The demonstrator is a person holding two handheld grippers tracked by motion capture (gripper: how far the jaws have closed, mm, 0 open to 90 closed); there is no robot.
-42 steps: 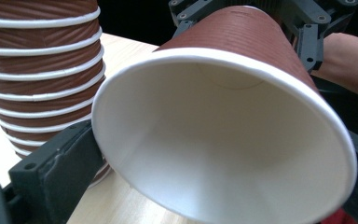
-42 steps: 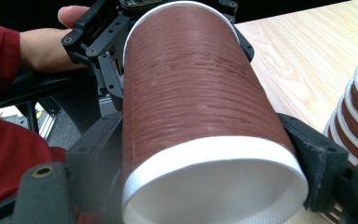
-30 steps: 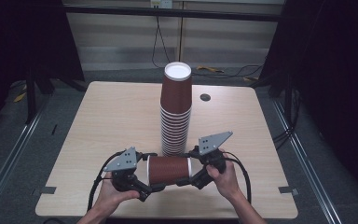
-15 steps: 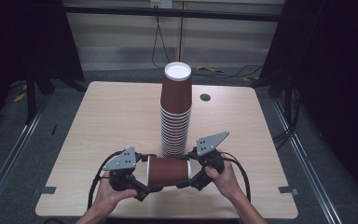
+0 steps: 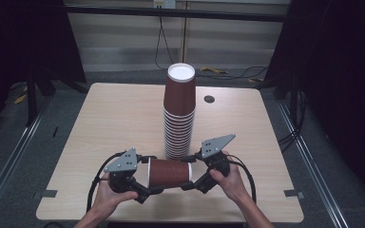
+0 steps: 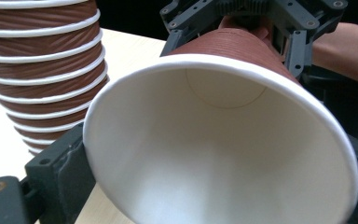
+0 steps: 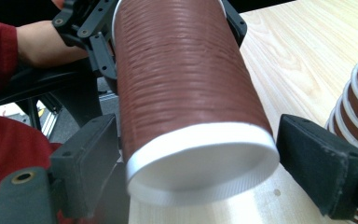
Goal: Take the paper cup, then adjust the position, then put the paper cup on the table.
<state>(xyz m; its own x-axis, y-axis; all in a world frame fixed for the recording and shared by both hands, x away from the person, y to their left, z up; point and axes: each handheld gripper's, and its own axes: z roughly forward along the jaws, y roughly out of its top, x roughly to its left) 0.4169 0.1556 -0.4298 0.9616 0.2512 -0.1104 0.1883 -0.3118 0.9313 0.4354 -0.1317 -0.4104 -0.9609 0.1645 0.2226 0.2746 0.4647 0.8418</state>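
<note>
My table (image 5: pixel 123 114) is the biggest thing here, a pale wood top, and I place everything else by the tall stack of brown paper cups (image 5: pixel 179 111) standing upright near its middle. The stack is bottoms-up, its white base at the top and white rims ringing it lower down.

Just in front of the stack, on my side, a single brown cup (image 5: pixel 169 173) lies on its side in the air between my two grippers, close to the foot of the stack. Its wide mouth points toward my left hand, its narrow white bottom toward my right.

My left gripper (image 5: pixel 145 183) sits to the left of the stack's foot. In the left gripper view its jaws flank the cup's open rim (image 6: pixel 214 135) closely on both sides, pressed against it, so it has the cup at the mouth end.

My right gripper (image 5: pixel 192 178) sits in front of the stack's foot, to the right. In the right gripper view its pads (image 7: pixel 88 158) stand spread either side of the cup's bottom end, a gap visible on the right side, so it is not clamped.

Behind the stack, to the right, a small dark round spot (image 5: pixel 209 99) marks the tabletop.
</note>
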